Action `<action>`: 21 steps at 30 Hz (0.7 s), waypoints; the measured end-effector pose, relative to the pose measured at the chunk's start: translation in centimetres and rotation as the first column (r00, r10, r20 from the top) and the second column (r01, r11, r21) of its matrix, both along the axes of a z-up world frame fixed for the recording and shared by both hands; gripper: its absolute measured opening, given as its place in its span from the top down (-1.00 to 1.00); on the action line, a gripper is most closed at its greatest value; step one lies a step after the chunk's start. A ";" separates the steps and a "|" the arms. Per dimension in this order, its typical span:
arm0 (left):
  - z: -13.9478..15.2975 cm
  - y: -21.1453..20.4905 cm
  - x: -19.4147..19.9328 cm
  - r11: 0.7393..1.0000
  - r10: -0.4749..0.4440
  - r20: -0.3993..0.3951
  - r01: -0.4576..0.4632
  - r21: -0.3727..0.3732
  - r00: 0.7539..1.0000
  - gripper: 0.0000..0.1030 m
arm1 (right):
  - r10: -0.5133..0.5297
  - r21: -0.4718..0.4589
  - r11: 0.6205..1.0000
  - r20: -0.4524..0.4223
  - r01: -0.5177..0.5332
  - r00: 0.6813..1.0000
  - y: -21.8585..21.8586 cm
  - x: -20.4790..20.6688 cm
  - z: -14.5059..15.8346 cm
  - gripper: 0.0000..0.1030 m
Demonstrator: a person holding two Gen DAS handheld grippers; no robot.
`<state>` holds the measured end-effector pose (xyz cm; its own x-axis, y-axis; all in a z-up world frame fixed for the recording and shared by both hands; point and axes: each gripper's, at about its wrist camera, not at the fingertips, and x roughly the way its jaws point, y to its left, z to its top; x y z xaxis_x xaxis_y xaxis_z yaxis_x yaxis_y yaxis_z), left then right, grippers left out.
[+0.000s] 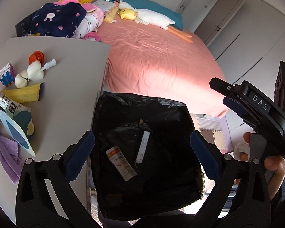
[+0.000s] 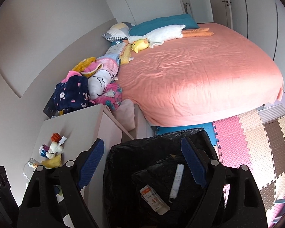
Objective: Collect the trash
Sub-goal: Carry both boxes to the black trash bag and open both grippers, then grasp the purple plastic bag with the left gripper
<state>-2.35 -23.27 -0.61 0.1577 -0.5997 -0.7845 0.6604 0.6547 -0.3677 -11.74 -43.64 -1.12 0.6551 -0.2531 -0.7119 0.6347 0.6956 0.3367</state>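
A bin lined with a black trash bag (image 1: pixel 161 114) (image 2: pixel 127 152) stands on the floor between the bedside cabinet and the bed. Inside lie an orange-and-white packet (image 1: pixel 120 162) (image 2: pixel 153 199) and a narrow white strip (image 1: pixel 143 146) (image 2: pixel 177 180). My left gripper (image 1: pixel 142 155) hovers over the bin's mouth, open, with nothing between its blue pads. My right gripper (image 2: pixel 142 163) is also above the bin, open and empty; in the left wrist view it shows at the right edge (image 1: pixel 224 93), held by a hand (image 1: pixel 275 163).
The grey cabinet top (image 1: pixel 70 72) (image 2: pixel 81 125) carries toys, a yellow wedge (image 1: pixel 23 94), a printed wrapper (image 1: pixel 7 102), a card and purple cloth (image 1: pixel 6 152). A bed with a pink sheet (image 2: pixel 199 79), plush toys and piled blankets lies behind. Foam mats (image 2: pixel 256 142) cover the floor.
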 end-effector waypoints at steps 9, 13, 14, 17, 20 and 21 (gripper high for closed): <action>0.2 0.7 -0.3 1.000 0.007 -0.002 -0.007 -0.006 1.000 -0.89 | 0.032 -0.012 0.999 0.004 -0.032 0.999 0.8 0.8 0.3 -0.62; 0.3 1.8 -0.2 1.000 0.025 -0.008 -0.025 -0.019 1.000 -0.89 | 0.074 -0.010 0.997 0.010 -0.074 0.997 1.5 1.5 0.3 -0.62; 0.3 2.0 -0.2 0.999 0.032 -0.007 -0.032 -0.019 0.999 -0.89 | 0.081 -0.009 0.997 0.010 -0.081 0.997 1.8 1.7 0.3 -0.62; 0.2 3.0 0.1 0.998 0.064 -0.009 -0.064 -0.014 0.998 -0.89 | 0.123 -0.006 0.992 0.005 -0.123 0.992 2.9 2.7 0.1 -0.62; 0.0 4.3 0.4 0.994 0.108 -0.015 -0.108 -0.008 0.994 -0.89 | 0.163 0.000 0.987 0.000 -0.163 0.987 3.9 3.9 -0.2 -0.62; -0.1 4.7 0.6 0.993 0.119 -0.016 -0.119 -0.006 0.993 -0.89 | 0.173 0.002 0.985 -0.002 -0.173 0.985 4.3 4.3 -0.3 -0.62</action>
